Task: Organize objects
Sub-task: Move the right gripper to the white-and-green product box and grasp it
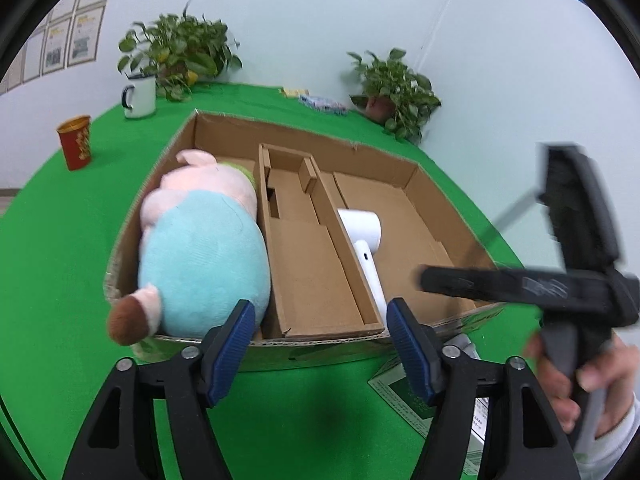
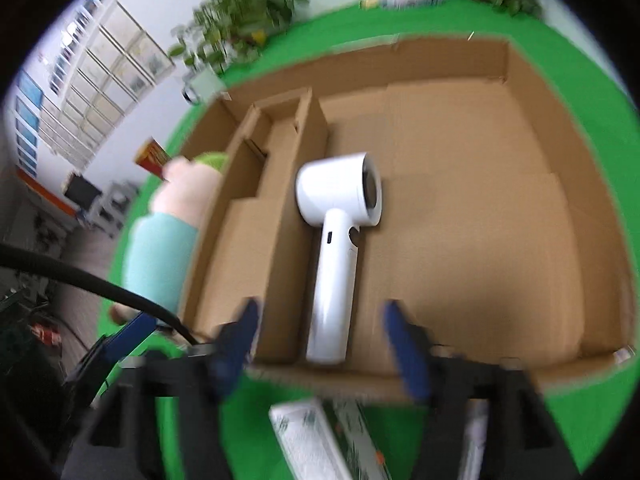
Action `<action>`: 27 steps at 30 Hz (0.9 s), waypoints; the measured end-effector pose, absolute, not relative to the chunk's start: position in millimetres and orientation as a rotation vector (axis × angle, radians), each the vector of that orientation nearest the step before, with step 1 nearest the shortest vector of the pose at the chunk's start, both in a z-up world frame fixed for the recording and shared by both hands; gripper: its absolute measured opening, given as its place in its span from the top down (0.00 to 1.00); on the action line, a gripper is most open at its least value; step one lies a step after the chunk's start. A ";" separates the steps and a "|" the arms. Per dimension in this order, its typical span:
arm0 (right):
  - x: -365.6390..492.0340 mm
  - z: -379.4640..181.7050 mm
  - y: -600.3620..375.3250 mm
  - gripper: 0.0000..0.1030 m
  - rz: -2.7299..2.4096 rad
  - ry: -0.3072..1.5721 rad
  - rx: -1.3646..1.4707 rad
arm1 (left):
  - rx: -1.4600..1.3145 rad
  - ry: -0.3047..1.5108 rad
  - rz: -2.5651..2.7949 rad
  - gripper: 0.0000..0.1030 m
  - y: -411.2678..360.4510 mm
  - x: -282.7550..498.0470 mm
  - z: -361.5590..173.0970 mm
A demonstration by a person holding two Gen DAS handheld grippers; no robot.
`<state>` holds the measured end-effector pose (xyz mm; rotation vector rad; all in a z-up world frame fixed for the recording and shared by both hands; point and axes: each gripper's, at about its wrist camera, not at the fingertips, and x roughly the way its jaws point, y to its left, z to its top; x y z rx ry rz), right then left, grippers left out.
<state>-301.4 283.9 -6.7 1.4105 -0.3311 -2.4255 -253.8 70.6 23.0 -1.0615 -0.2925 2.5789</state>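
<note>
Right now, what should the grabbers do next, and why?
Probably lower the right hand-held gripper toward the green-and-white box lying outside the cardboard box. Both grippers are open and hold nothing; the plush pig and white hair dryer are already inside.

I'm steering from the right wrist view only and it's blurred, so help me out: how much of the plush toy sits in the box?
Observer: The plush toy fills the left compartment of the cardboard box; its brown-tipped foot hangs over the near wall.
Operator: Is the left gripper holding anything?
Observer: No. The left gripper is open, hovering before the box's near wall.
Operator: Anything beyond the box?
Observer: A white mug and a red cup stand on the green cloth, far left.
</note>
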 end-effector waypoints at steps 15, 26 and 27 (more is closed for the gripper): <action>-139.4 -42.5 259.8 0.23 -2.617 0.295 1.325 | -1.058 -0.315 2.529 0.20 85.1 -188.7 7.2; -143.9 -51.0 283.2 0.67 -2.298 -0.274 1.365 | -1.153 -0.357 2.494 0.20 76.4 -173.0 -6.9; -145.3 -51.1 289.8 0.65 -2.268 -0.354 1.351 | -1.158 -0.340 2.495 0.20 77.9 -172.1 -7.0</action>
